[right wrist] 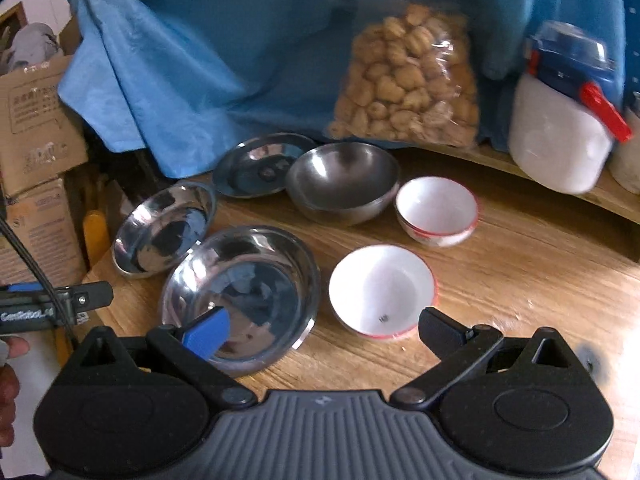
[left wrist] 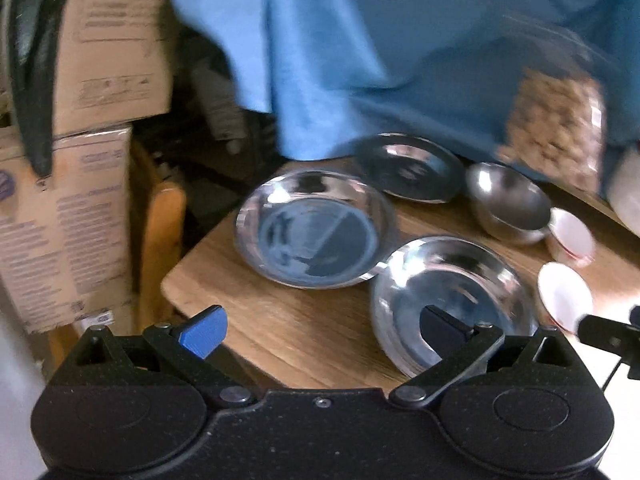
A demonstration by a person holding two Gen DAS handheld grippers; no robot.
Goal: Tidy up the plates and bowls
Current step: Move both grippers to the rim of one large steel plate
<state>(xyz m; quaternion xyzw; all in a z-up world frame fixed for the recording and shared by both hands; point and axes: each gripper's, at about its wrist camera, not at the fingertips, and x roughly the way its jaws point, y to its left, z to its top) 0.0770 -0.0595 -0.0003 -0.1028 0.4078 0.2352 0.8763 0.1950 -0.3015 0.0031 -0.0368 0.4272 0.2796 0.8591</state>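
Both claws are spread wide, gripping nothing. The left claw (left wrist: 322, 334) hovers beside the nearest steel plate (left wrist: 452, 304). The right claw (right wrist: 324, 330) faces a white bowl (right wrist: 382, 290) just ahead on the surface (right wrist: 520, 272).

We read this as a home storage or pantry corner: wooden table (right wrist: 500, 272), stacked cardboard boxes (left wrist: 72, 200) at 9 o'clock, blue tarp (right wrist: 208, 60) draped at 12, bagged snacks (right wrist: 408, 84), plastic jar (right wrist: 560, 136) at 2.
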